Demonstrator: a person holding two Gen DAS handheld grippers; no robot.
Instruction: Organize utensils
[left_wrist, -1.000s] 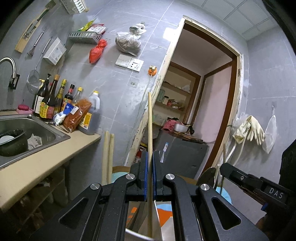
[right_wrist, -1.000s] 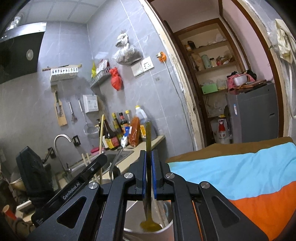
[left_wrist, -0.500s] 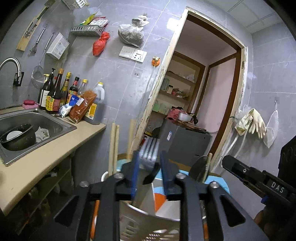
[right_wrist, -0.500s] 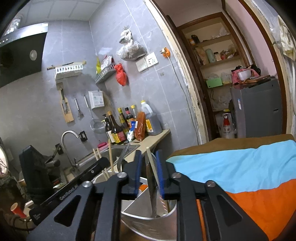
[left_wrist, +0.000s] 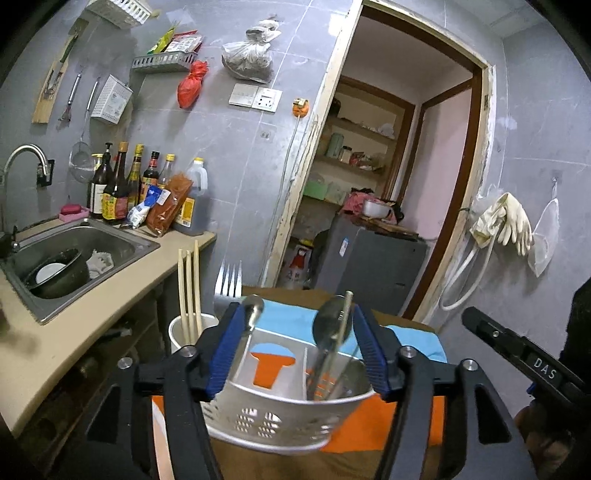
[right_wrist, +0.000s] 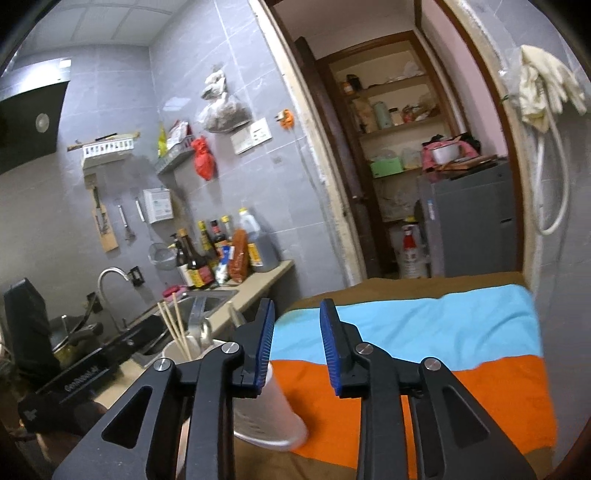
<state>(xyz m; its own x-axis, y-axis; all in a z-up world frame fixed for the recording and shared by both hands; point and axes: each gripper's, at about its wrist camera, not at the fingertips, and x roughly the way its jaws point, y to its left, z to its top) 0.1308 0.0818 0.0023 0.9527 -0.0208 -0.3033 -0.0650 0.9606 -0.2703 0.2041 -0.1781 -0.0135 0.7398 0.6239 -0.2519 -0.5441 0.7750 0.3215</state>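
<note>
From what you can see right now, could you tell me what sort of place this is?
Most likely a small home kitchen: a steel sink with a faucet, sauce bottles on the counter, and a utensil holder under the left gripper.

A perforated silver metal utensil caddy (left_wrist: 280, 417) stood upright on the striped cloth near its left edge. In its right compartment leaned a metal spoon (left_wrist: 332, 325), bowl up, with a thin metal rod crossing it. A rounded metal handle (left_wrist: 253, 304) rose from the left side. Just behind-left stood a white plastic cup (left_wrist: 177, 330) holding pale wooden chopsticks (left_wrist: 188, 288) upright, and a silver fork (left_wrist: 229, 278) stood tines up beside them.
</note>
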